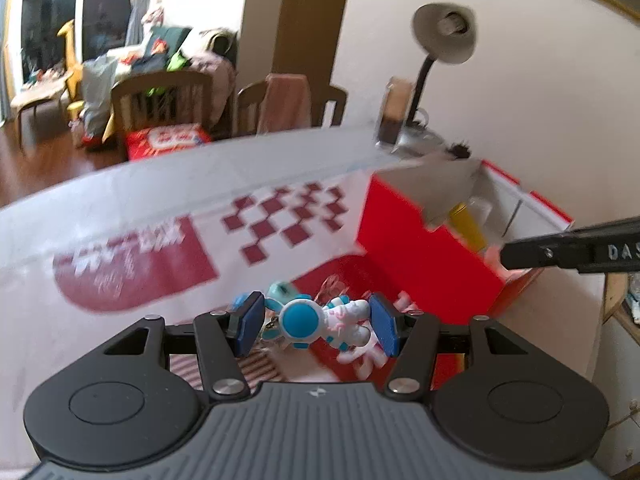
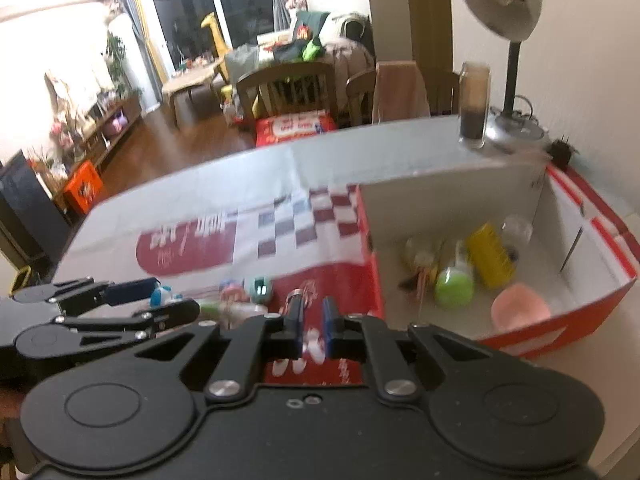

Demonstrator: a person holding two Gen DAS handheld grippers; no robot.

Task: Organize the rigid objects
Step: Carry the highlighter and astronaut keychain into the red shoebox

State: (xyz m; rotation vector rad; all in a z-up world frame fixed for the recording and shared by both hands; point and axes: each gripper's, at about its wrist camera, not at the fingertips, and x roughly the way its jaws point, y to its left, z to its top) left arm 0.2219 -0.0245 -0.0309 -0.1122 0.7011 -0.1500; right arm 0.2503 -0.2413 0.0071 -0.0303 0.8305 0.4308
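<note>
Motion blur smears most of both views, so the print on the red-and-white sheet (image 2: 248,216) covering the table cannot be read; only white characters in a dark red oval and a checker of dark red squares come through. On the right gripper's arm, seen at three o'clock in the left wrist view, the letters "DAS" are legible before the frame edge cuts them off.

In the left wrist view, the left gripper (image 1: 318,326) has its blue pads pressed on either side of a blue-and-white astronaut figure (image 1: 320,322), held just above the sheet. A teal toy (image 1: 282,292) sits just behind it at twelve o'clock, partly hidden.

The right gripper (image 2: 312,330) has its jaws drawn together, with a thin dark piece topped by a metal ring (image 2: 297,298) between them; what it is cannot be made out.

At two o'clock from the right gripper stands an open red box (image 2: 600,292) with a white inside. It holds a yellow can (image 2: 490,254) lying tilted, a green ball (image 2: 454,290), a pink round thing (image 2: 520,310) and clear round items too blurred to name. Beyond the box, at one o'clock, stand a desk lamp (image 2: 508,4) and a glass jar (image 2: 474,104) with dark contents.
</note>
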